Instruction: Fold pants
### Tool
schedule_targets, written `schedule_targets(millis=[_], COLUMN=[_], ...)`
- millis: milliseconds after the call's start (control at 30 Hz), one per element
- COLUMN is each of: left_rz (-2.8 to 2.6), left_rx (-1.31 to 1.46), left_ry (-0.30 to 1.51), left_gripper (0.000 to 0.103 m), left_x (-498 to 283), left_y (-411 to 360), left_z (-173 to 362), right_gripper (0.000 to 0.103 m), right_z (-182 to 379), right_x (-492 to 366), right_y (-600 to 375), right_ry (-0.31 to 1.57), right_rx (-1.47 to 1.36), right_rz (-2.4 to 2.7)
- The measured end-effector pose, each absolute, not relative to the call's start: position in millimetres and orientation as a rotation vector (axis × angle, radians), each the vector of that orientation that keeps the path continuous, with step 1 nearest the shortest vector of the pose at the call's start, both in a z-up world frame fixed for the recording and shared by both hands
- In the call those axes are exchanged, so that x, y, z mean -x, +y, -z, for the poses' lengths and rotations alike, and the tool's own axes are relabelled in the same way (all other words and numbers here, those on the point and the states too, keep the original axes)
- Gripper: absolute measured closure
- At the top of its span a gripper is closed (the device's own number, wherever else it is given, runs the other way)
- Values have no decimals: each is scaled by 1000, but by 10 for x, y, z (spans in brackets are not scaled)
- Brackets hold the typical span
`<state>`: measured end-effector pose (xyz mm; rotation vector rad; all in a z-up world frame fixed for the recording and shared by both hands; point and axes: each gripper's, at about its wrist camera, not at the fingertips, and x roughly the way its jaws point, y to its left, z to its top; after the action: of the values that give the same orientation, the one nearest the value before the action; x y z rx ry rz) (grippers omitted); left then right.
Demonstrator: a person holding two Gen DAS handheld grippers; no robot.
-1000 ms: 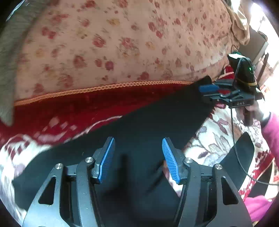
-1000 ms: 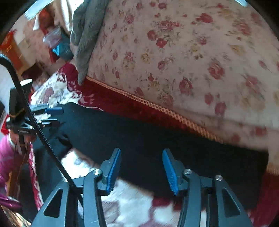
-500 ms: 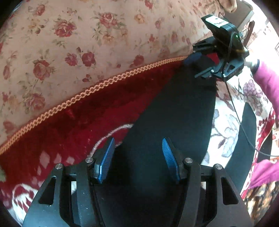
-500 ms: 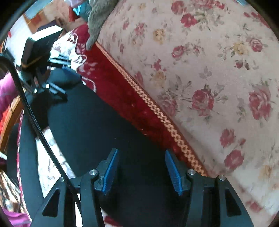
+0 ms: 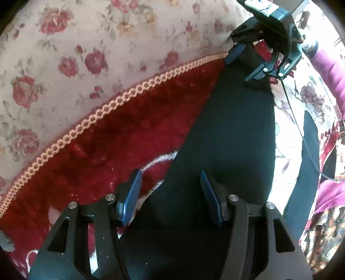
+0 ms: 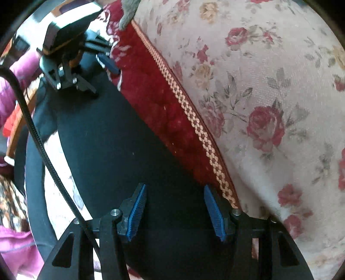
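With the black pants (image 5: 232,137) laid along the red blanket (image 5: 133,137), both the left gripper (image 5: 170,196) and right gripper (image 6: 175,210) are held apart at 6 o'clock; matching hem corners should be pinched evenly.

Domestic setting, a home. Evidence: rose-print upholstered cushion (image 5: 90,53) with braided orange trim (image 6: 194,120), a red plush floral blanket (image 5: 133,129) beneath, and a grey towel (image 6: 127,13) draped over the cushion.
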<state>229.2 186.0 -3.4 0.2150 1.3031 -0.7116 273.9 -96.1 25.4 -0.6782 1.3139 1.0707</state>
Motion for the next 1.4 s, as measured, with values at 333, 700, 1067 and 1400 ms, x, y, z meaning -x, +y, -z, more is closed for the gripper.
schedule_targets(millis=[333, 700, 1067, 1400], left_rz=[683, 555, 518, 519], left_rx=[-233, -384, -358, -238], left_ry=[1298, 1150, 979, 919], left_gripper=[38, 95, 95, 95], left_x=[-2255, -1826, -890, 278], left_y=[1855, 1607, 1534, 1294], left_z=[104, -140, -721, -778], right_gripper=[53, 95, 95, 95], right_z=[-104, -404, -1050, -1203], right_x=[-2639, -2049, -1210, 166], right_y=[-933, -984, -1123, -1231], right_ry=[1279, 1091, 964, 930], right_rx=[672, 688, 591, 507], right_rz=[-1025, -894, -840, -859])
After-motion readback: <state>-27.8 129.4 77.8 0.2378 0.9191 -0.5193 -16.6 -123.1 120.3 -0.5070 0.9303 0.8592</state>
